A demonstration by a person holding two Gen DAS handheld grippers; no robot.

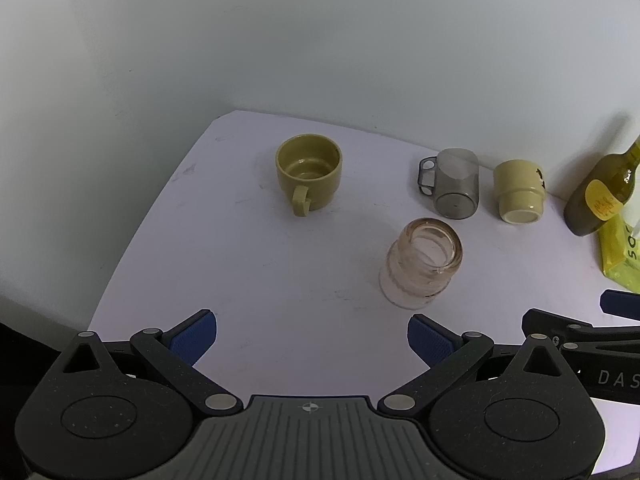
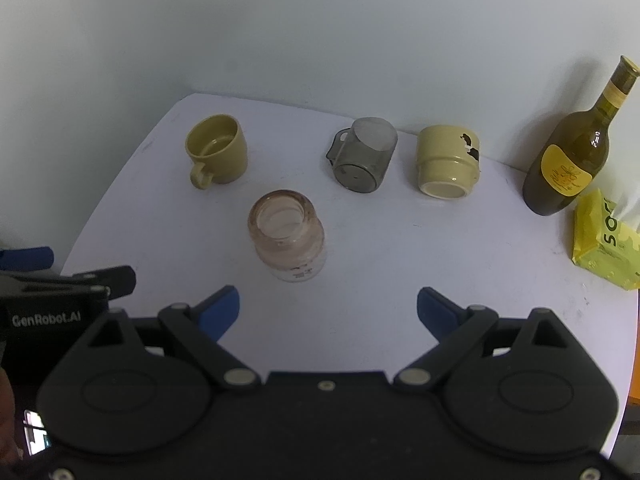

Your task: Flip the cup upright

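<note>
Left gripper (image 1: 312, 338): jaws spread wide and holding nothing, poised above the near edge of the white table (image 1: 248, 264), aimed forward across it. Right gripper (image 2: 328, 314): jaws likewise spread wide and holding nothing, alongside the left gripper at the near edge, apart from every object.

Objects, left to right:

1. Olive mug (image 2: 217, 152): upright, mouth open to the top, handle toward the cameras, at the far left of the table.
2. Pink glass (image 2: 286, 236): the cup nearest the grippers, just ahead of them and between the two. It is translucent and ribbed; its thick base faces up and its wider mouth rests on the table, so it is upside down.
3. Grey cup (image 2: 362, 156): translucent, upside down, base up, handle on its left, near the back wall.
4. Cream cup (image 2: 448, 164): upside down, pale foot ring toward the cameras, dark marks on its right side; whether these are print or chips cannot be told.
5. Bottle (image 2: 572, 152): dark olive glass, upright, yellow label, against the wall.
6. Yellow pack (image 2: 604, 240): cut off by the right frame edge; only part of its lettering shows.
</note>
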